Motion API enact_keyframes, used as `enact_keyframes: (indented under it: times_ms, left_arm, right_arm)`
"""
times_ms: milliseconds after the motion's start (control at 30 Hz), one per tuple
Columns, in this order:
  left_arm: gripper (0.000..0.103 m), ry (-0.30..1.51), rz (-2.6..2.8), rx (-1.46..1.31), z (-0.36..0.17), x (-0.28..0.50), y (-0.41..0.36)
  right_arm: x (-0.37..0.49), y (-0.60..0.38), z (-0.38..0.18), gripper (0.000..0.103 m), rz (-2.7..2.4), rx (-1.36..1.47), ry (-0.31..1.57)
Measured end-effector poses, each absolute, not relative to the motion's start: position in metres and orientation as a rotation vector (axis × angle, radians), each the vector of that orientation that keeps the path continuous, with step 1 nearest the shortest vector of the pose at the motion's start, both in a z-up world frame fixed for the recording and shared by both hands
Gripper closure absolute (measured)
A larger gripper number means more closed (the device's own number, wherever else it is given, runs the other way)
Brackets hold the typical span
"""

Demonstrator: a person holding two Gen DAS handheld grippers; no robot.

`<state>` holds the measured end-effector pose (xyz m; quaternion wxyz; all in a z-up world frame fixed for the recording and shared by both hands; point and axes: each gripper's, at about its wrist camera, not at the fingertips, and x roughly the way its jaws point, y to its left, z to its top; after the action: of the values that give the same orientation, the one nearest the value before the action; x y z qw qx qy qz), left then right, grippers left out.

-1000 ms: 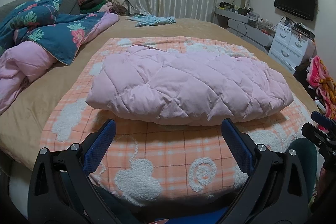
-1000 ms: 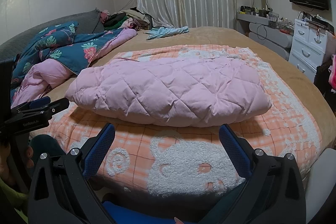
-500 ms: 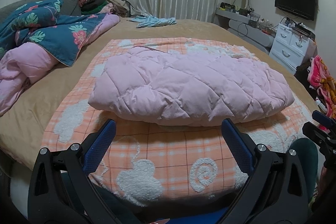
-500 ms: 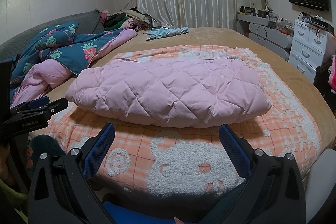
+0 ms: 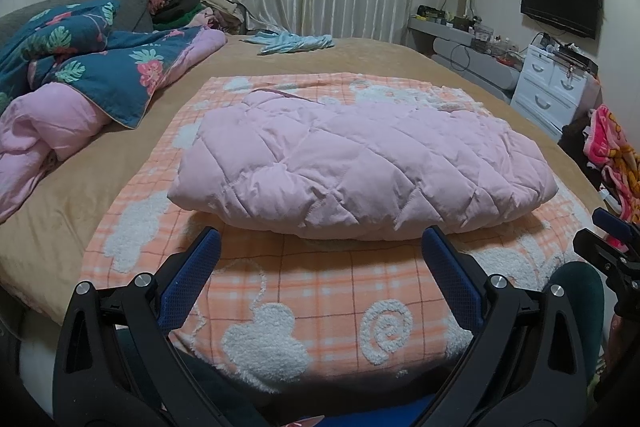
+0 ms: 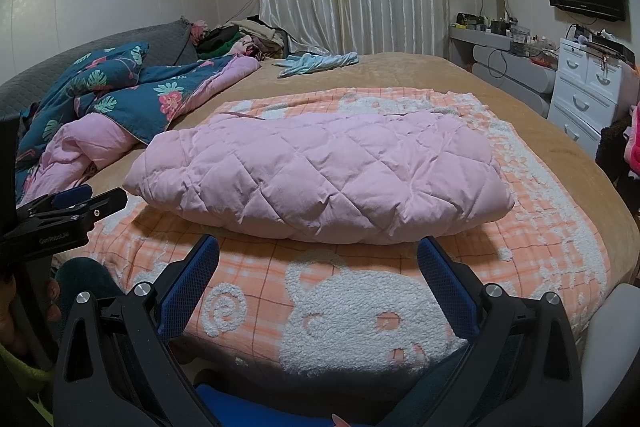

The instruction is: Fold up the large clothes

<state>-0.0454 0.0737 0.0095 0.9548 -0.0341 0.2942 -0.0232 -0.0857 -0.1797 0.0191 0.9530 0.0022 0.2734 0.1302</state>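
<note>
Pink diamond-quilted coat [image 5: 360, 167] on orange-checked blanket [image 5: 320, 287]; blue-padded tongs [image 5: 320, 259]

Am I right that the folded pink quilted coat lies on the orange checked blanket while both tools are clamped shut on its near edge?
Not quite. The pink quilted coat does lie folded on the orange checked blanket, but the left tool and right tool are both open and short of its near edge, gripping nothing. Each wrist view shows this.
</note>
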Motion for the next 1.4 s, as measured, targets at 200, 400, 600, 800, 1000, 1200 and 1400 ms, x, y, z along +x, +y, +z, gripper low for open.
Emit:
enact_keyframes:
  times_ms: [200, 400, 600, 800, 1000, 1200, 1400]
  left_arm:
    - [0.009, 0.598, -0.048, -0.071, 0.010, -0.046, 0.073]
    - [0.009, 0.599, -0.048, -0.066, 0.009, -0.048, 0.072]
    - [0.009, 0.601, -0.047, -0.064, 0.008, -0.049, 0.071]
    - [0.009, 0.606, -0.045, -0.064, 0.006, -0.050, 0.072]
    - [0.009, 0.606, -0.039, -0.056, 0.003, -0.052, 0.072]
    - [0.009, 0.629, -0.022, -0.083, -0.002, -0.049, 0.078]
    - [0.009, 0.643, 0.026, -0.107, -0.009, -0.041, 0.091]
  right_arm:
    - [-0.086, -0.180, 0.021, 0.004, 0.257, 0.002, 0.551]
    - [-0.087, -0.180, 0.021, 0.004, 0.257, 0.001, 0.550]
    - [-0.089, -0.179, 0.021, 0.004, 0.257, 0.000, 0.550]
    - [-0.090, -0.180, 0.021, 0.004, 0.256, -0.002, 0.549]
    - [-0.090, -0.180, 0.018, 0.004, 0.247, -0.008, 0.556]
    - [-0.092, -0.189, 0.020, 0.004, 0.214, -0.002, 0.556]
    - [-0.086, -0.226, 0.021, 0.004, 0.115, 0.058, 0.550]
